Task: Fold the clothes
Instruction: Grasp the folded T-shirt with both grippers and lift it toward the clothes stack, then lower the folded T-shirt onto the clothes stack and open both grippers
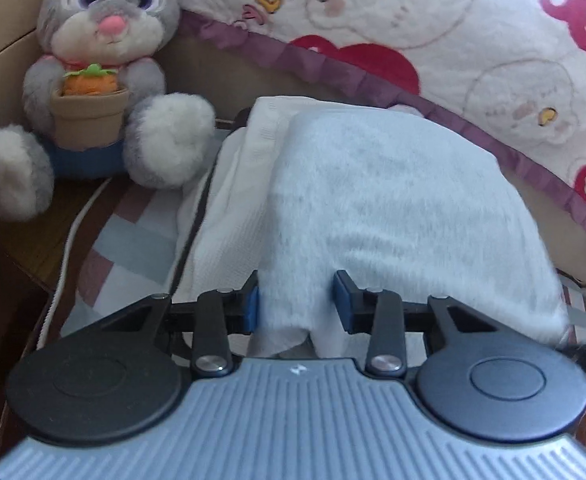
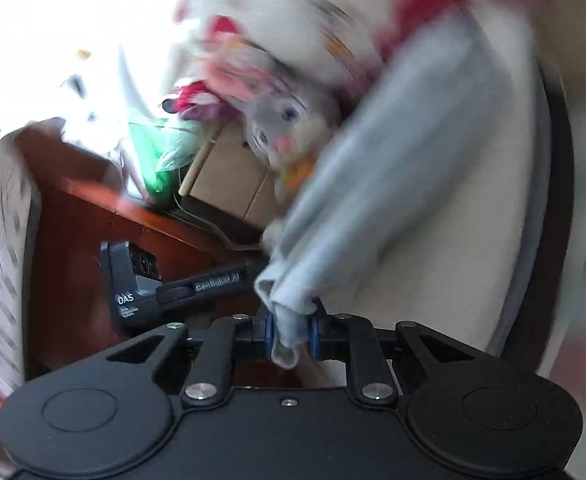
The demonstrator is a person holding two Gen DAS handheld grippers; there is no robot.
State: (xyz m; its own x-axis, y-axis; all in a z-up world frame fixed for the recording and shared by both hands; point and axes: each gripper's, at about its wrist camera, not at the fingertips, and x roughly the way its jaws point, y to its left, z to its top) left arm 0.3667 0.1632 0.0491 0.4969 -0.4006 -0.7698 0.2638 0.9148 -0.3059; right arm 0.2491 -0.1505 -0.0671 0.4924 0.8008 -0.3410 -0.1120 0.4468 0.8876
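Fleecy pale-grey garment (image 1: 389, 208) drapes in a soft rounded hump over a white waffle-knit cloth (image 1: 217, 220) on the bed. The left tool (image 1: 297, 300) stands part open, blue pads flanking a bunched fold without clearly pinching it. The right tool (image 2: 291, 334) is clamped on a gathered corner of the garment (image 2: 377, 184). A plush rabbit (image 1: 105, 64) sits nearby.

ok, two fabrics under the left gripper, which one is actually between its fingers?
The fuzzy light blue-grey garment: its edge runs down between the left gripper. The white waffle-knit cloth lies beneath it, off to the left, outside the fingers.
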